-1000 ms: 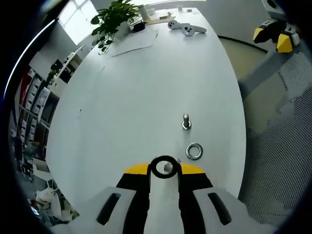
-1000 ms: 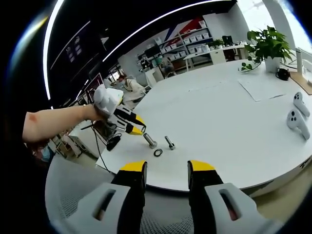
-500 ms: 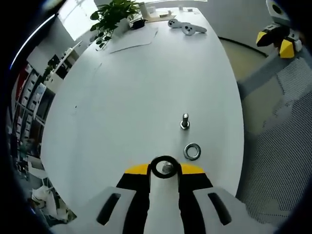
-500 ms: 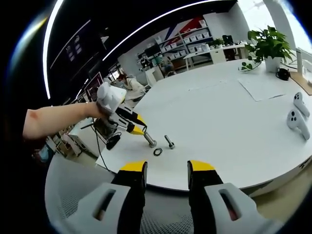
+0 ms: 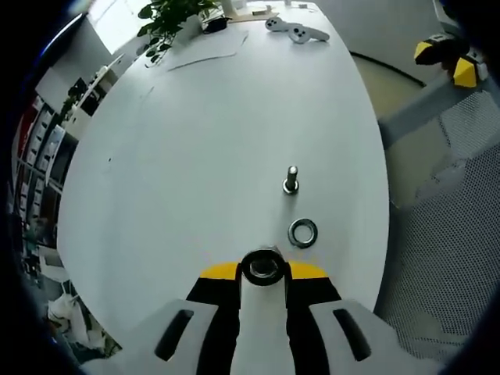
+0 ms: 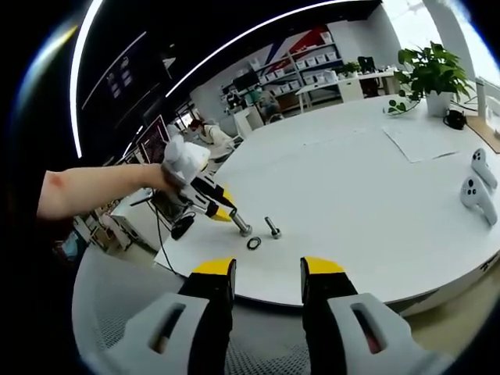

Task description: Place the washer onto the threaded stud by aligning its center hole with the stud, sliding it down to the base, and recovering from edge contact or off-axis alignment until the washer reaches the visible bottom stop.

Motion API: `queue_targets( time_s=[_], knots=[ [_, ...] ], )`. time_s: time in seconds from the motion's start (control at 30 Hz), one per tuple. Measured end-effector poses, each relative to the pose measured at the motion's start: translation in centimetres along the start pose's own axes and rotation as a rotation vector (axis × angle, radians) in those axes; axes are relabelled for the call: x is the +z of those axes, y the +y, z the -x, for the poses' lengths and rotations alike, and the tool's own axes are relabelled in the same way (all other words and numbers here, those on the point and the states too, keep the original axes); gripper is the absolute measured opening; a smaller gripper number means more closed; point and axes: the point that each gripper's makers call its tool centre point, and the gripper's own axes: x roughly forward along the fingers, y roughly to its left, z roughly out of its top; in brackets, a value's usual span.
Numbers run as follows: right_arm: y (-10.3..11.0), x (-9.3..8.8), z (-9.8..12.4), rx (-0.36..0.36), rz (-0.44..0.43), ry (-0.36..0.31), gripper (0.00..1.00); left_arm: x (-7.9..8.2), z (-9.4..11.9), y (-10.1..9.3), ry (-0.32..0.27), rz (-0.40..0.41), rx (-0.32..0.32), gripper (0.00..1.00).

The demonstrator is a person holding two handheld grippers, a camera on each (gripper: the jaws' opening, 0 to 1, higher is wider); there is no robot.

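Washer (image 5: 302,233) lies flat on the white table (image 5: 211,141), just beyond the left gripper's (image 5: 264,269) tips and a little to their right, with the threaded stud (image 5: 291,179) standing upright farther along the same line, near it but apart. In the left gripper view the 2 yellow-tipped jaws are closed together on a round metal piece (image 5: 263,266), a dark ring seen end-on at their tips. In the right gripper view the left gripper (image 6: 221,216) reaches in from the left, held by a person's hand (image 6: 176,160), with the metal piece (image 6: 240,226) sticking out of its tips toward the stud (image 6: 273,227); the washer (image 6: 254,243) sits on the table (image 6: 375,195) just on the near side of both. The right gripper (image 6: 267,271) hangs off the table's near edge, well apart from the parts, its jaws spread wide with nothing between them. At the far end of the table stand a potted plant (image 6: 427,72), a sheet of paper (image 6: 422,143) and 2 white controllers (image 6: 477,187).
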Motion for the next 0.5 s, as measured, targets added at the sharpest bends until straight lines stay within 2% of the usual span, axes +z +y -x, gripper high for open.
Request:
queue_targets(
  time_s=[0.33,0.5],
  knots=[
    [-0.07,0.02,-0.04,0.001,0.002,0.005,0.36,0.1,-0.07,0.11,0.01,0.009,-0.014,0.19],
    [-0.27,0.1,-0.06,-0.001,0.001,0.005,0.36,0.23,-0.2,0.0,0.06,-0.02,-0.015,0.19]
  ],
)
